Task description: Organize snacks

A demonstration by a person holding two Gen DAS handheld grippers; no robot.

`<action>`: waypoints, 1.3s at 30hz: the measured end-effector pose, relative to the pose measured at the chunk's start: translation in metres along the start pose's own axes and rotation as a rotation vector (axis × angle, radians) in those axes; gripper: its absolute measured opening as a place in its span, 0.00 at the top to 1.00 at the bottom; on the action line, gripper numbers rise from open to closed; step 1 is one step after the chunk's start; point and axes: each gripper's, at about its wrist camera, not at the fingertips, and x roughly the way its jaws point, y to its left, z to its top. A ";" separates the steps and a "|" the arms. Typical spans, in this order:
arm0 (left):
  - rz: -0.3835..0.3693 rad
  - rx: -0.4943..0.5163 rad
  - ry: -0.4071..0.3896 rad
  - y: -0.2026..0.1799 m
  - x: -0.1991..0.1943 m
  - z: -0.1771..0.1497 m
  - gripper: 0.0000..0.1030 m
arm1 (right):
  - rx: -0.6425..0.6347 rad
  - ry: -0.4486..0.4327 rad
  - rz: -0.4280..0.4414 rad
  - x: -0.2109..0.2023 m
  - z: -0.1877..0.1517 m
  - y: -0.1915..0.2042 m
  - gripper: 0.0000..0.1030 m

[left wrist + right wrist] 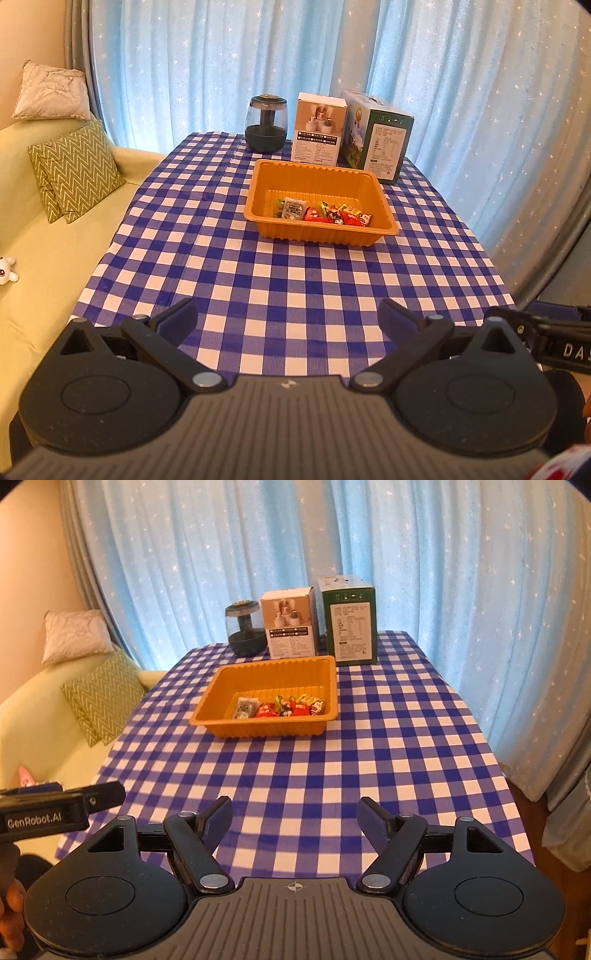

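Both the left gripper [288, 317] and right gripper [294, 814] hang spread and empty over the near table edge; the snacks [322, 213] lie gathered along the near wall of the orange tray [384, 206], likely so the checked cloth [280, 280] is kept free of wrappers

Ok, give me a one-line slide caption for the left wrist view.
Open left gripper above a checked tablecloth, facing an orange tray of wrapped snacks.
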 end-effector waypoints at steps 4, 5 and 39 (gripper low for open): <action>0.000 0.009 -0.014 -0.001 -0.013 -0.007 0.00 | 0.000 0.002 0.009 -0.008 -0.009 0.004 0.28; 0.003 0.017 -0.020 -0.002 -0.016 -0.008 0.00 | 0.000 0.002 0.009 -0.010 -0.011 0.005 0.28; -0.017 0.038 -0.044 -0.008 -0.037 -0.028 0.00 | -0.013 -0.023 0.006 -0.029 -0.023 0.011 0.28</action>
